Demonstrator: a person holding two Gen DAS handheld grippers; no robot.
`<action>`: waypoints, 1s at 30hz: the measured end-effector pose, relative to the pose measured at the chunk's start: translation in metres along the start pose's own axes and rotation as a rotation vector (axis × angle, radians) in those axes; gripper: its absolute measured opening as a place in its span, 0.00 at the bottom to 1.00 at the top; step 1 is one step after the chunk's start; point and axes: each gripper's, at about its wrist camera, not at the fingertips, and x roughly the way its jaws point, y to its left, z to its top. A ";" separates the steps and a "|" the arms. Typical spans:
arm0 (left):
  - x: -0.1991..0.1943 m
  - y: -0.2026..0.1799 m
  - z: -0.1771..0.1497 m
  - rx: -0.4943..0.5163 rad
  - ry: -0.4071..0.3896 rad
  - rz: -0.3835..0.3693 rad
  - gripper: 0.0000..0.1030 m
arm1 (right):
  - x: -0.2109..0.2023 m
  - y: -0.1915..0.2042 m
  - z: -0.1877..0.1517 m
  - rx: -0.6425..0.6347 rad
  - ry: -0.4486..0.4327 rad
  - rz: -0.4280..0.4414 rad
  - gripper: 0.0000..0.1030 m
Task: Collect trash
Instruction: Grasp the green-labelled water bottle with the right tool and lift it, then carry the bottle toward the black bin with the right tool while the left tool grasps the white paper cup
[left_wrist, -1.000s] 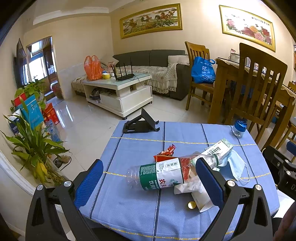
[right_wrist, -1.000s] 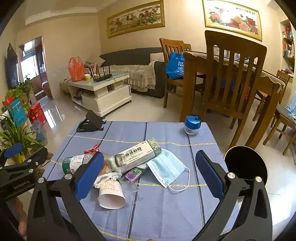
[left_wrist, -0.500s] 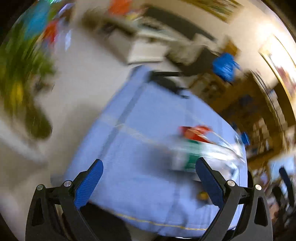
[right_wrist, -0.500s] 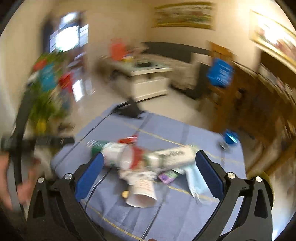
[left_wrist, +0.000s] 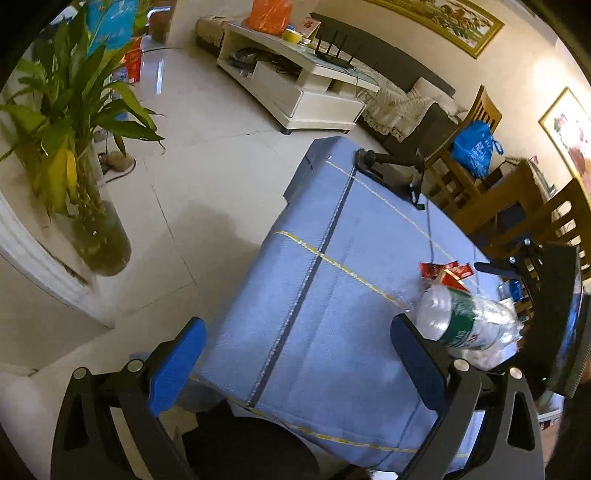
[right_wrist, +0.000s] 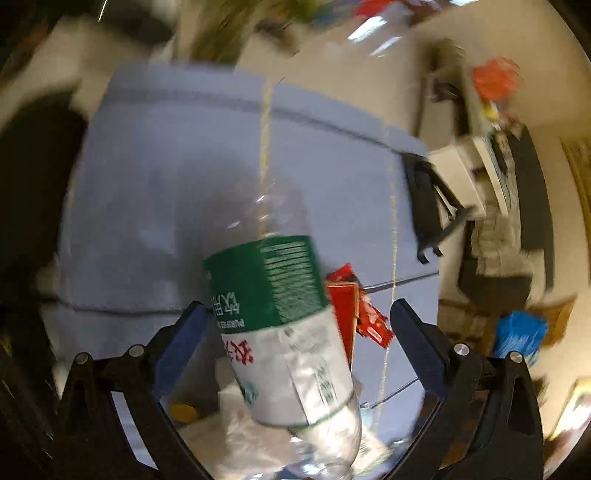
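A clear plastic bottle (right_wrist: 284, 325) with a green and white label lies on the blue tablecloth (right_wrist: 155, 206). My right gripper (right_wrist: 297, 334) is open, its two blue fingers on either side of the bottle's middle, not closed on it. The bottle (left_wrist: 461, 319) also shows at the right of the left wrist view, with the right gripper's black frame (left_wrist: 554, 295) over it. A red wrapper (right_wrist: 364, 314) lies just beyond the bottle. White crumpled paper (right_wrist: 243, 432) and a gold cap (right_wrist: 183, 412) lie near it. My left gripper (left_wrist: 295, 365) is open and empty above the table's left part.
A black phone stand (left_wrist: 391, 170) sits at the table's far edge. A potted plant (left_wrist: 70, 155) stands on the floor to the left. Wooden chairs (left_wrist: 528, 214) stand to the right. A white TV cabinet (left_wrist: 295, 85) is across the tiled floor.
Both grippers swung and tilted to the left. The right gripper came down over the trash pile and now straddles the bottle. The left gripper now looks at the table's left side.
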 end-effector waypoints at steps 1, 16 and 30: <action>0.002 0.001 0.000 0.003 0.001 0.007 0.94 | 0.008 0.009 0.002 -0.056 0.024 -0.049 0.72; -0.005 -0.095 -0.032 0.322 -0.048 -0.057 0.94 | -0.110 -0.120 -0.145 0.728 -0.473 0.169 0.60; 0.044 -0.253 -0.148 0.715 0.084 -0.123 0.51 | -0.108 -0.062 -0.480 1.596 -1.037 0.379 0.60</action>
